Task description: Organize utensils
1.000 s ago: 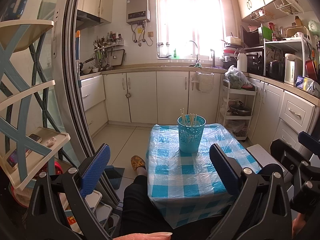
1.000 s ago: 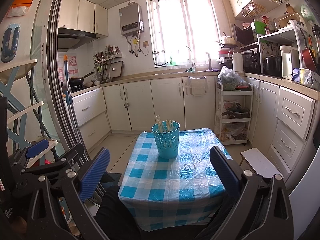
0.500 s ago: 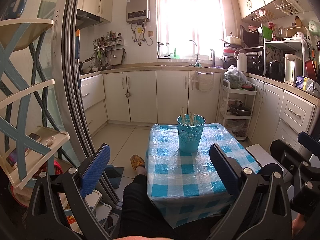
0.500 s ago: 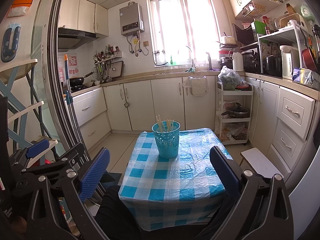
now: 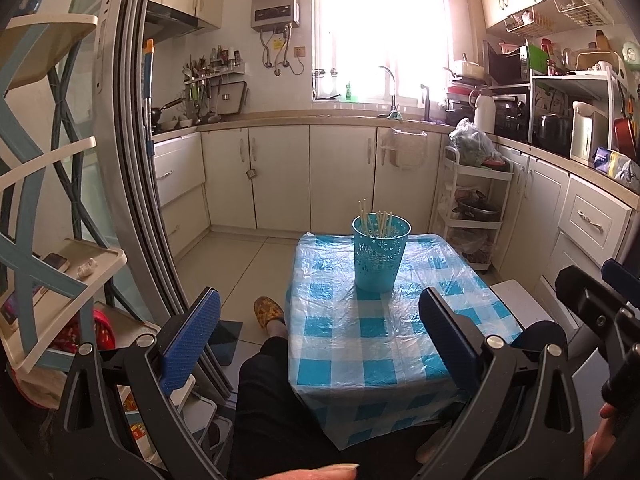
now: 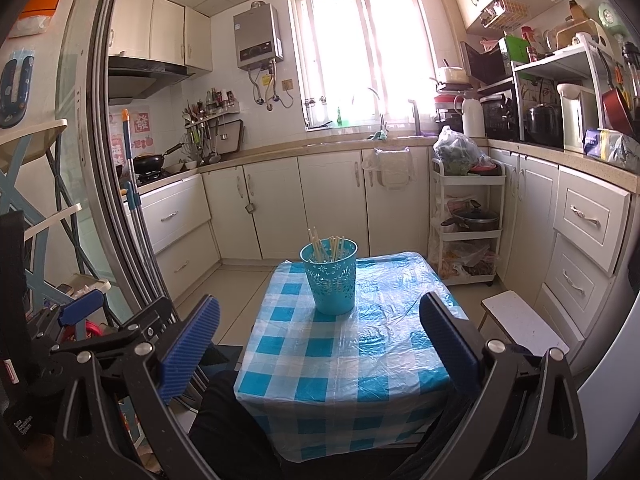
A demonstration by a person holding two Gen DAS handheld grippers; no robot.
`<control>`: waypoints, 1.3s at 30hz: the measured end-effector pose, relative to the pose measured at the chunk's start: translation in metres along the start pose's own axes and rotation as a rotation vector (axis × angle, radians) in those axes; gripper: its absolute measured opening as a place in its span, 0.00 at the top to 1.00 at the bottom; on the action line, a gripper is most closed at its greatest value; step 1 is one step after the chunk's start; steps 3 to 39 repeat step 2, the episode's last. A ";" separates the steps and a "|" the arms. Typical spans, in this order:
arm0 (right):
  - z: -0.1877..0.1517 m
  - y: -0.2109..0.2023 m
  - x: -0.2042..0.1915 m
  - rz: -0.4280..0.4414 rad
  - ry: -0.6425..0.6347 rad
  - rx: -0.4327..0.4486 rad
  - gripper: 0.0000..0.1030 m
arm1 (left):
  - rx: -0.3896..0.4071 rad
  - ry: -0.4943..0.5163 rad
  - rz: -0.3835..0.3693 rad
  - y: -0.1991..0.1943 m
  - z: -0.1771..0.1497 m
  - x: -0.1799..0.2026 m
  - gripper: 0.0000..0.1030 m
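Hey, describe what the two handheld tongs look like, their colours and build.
Both the left tongs and right tongs have black angular frames with silver bolts. Their fingers carry flat, ribbed blue pads. No cables show. The person wears dark trousers.

Daylight floods in through the window (image 5: pixel 378 28) (image 6: pixel 360 56), blown out to white glare; the plastic-covered tablecloth (image 6: pixel 384 320) catches sheen; both views are sharp — though fisheye bends the edges and darkens the corners.
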State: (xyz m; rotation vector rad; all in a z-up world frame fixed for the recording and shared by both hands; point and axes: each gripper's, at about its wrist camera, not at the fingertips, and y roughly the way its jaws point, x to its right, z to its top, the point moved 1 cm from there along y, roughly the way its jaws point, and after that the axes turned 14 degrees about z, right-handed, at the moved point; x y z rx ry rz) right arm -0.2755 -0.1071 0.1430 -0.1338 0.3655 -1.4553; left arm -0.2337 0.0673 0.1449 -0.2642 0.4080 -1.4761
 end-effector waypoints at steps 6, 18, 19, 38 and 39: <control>-0.002 0.008 0.008 -0.005 0.013 -0.012 0.07 | -0.027 0.007 0.000 0.012 -0.001 0.003 0.07; -0.002 0.008 0.008 -0.005 0.013 -0.012 0.07 | -0.027 0.007 0.000 0.012 -0.001 0.003 0.07; -0.002 0.008 0.008 -0.005 0.013 -0.012 0.07 | -0.027 0.007 0.000 0.012 -0.001 0.003 0.07; -0.002 0.008 0.008 -0.005 0.013 -0.012 0.07 | -0.027 0.007 0.000 0.012 -0.001 0.003 0.07; -0.002 0.008 0.008 -0.005 0.013 -0.012 0.07 | -0.027 0.007 0.000 0.012 -0.001 0.003 0.07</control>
